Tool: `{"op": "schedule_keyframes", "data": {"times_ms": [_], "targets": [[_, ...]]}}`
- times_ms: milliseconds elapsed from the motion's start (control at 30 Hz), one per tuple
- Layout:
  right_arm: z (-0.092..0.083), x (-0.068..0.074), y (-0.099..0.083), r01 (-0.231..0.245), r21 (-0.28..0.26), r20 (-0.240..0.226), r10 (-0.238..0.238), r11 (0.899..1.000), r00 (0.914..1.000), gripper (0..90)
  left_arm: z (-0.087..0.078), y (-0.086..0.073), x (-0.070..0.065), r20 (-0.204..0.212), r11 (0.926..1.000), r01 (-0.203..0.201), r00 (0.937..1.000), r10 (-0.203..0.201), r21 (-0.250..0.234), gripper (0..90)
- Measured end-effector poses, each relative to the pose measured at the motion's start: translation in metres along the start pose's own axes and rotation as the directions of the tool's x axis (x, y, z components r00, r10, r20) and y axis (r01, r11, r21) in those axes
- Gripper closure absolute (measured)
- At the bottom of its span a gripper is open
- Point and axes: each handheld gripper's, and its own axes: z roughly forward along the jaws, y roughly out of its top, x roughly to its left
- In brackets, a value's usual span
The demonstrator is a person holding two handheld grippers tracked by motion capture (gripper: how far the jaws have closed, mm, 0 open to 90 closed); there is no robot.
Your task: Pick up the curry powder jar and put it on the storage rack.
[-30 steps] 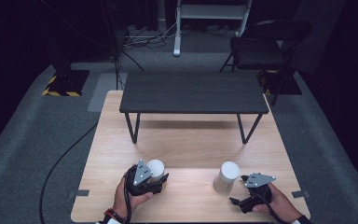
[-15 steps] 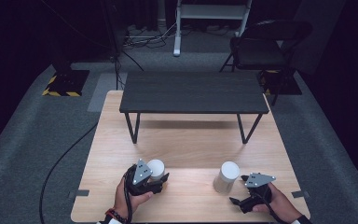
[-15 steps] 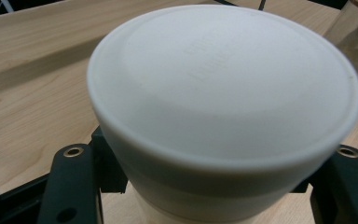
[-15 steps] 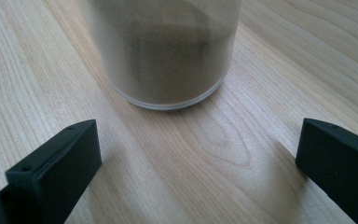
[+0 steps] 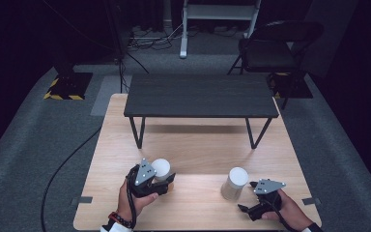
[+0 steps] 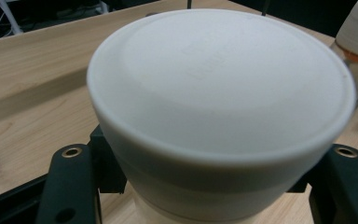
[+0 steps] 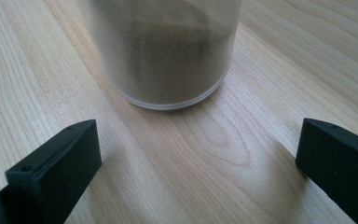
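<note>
A jar with a white lid stands at the near left of the wooden table. My left gripper is shut on it, its black fingers pressed to the sides just under the lid. A second white-lidded jar stands at the near right; its frosted body holds something brown. My right gripper rests low on the table just right of that jar, jaws open wide and not touching it.
A low black bench-like shelf on thin legs spans the far half of the table. Beyond the table are a folding chair, a stand base and cables on grey carpet. Bare wood lies between the two jars.
</note>
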Motion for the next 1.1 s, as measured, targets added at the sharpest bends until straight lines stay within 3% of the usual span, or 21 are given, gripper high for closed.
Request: {"op": "schedule_keyframes", "data": {"times_ms": [467, 1100], "targets": [[0.000, 0.000, 0.000, 0.000, 0.000, 0.000, 0.000, 1.000, 1.0000, 0.0, -0.002, 0.028, 0.003, 0.006, 0.9996, -0.013, 0.9999, 0.013, -0.027, 34.8], [0.000, 0.000, 0.000, -0.001, 0.000, 0.001, 0.001, 1.000, 1.0000, 0.0, 0.004, 0.077, -0.004, 0.002, 0.9969, -0.037, 0.9993, 0.037, -0.069, 34.6]]}}
